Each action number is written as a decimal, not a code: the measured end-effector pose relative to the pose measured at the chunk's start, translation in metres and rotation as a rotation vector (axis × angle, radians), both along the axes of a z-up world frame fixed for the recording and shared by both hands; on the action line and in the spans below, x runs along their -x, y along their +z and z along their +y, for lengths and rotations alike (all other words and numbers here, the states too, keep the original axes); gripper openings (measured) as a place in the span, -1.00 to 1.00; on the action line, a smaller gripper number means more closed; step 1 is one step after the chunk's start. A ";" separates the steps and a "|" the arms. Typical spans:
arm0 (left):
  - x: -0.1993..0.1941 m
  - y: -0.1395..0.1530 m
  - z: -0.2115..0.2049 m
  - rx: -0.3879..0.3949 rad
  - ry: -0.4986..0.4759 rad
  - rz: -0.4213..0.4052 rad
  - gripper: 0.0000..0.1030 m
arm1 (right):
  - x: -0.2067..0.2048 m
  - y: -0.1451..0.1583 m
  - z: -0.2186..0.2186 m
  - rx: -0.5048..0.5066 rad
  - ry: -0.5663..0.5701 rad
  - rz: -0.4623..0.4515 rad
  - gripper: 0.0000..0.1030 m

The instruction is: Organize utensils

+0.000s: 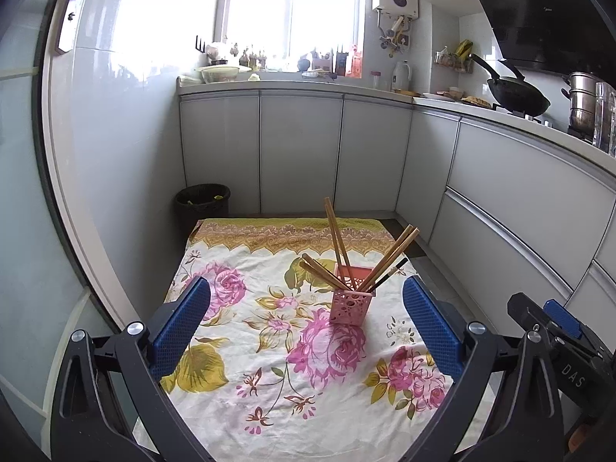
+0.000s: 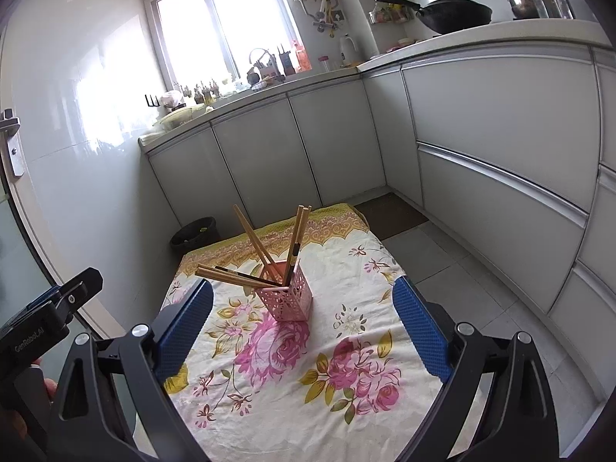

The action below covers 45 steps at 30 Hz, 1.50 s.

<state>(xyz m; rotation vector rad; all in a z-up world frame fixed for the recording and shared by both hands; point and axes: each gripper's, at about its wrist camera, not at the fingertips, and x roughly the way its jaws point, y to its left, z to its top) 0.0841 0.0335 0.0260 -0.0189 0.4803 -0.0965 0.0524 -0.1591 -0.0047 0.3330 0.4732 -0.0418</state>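
Note:
A pink perforated utensil holder (image 1: 352,296) stands upright on a floral cloth (image 1: 269,346) on the floor. Several wooden chopsticks (image 1: 337,236) and one dark chopstick (image 1: 389,274) stick out of it at different angles. My left gripper (image 1: 306,323) is open and empty, hovering above the cloth short of the holder. In the right wrist view the holder (image 2: 287,300) with its chopsticks (image 2: 254,240) sits ahead, and my right gripper (image 2: 304,327) is open and empty above the cloth (image 2: 308,385). Each gripper's body shows in the other's view, the right (image 1: 554,327) and the left (image 2: 46,319).
Grey kitchen cabinets (image 1: 300,154) line the back and right. A dark waste bin (image 1: 203,202) stands in the far left corner beyond the cloth. A dark mat (image 2: 390,213) lies on the tiled floor at the right. A wok (image 1: 516,94) and pots sit on the counter.

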 end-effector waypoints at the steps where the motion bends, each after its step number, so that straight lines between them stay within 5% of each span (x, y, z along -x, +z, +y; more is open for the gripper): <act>1: 0.001 0.000 0.000 0.000 0.000 0.002 0.86 | 0.001 0.000 0.001 -0.001 0.000 -0.002 0.78; 11: 0.012 0.002 0.000 -0.025 0.070 -0.037 0.86 | 0.012 0.011 0.006 0.041 -0.038 -0.026 0.78; 45: 0.016 0.004 -0.005 -0.037 0.032 -0.009 0.86 | 0.014 0.013 0.006 0.020 -0.014 -0.009 0.78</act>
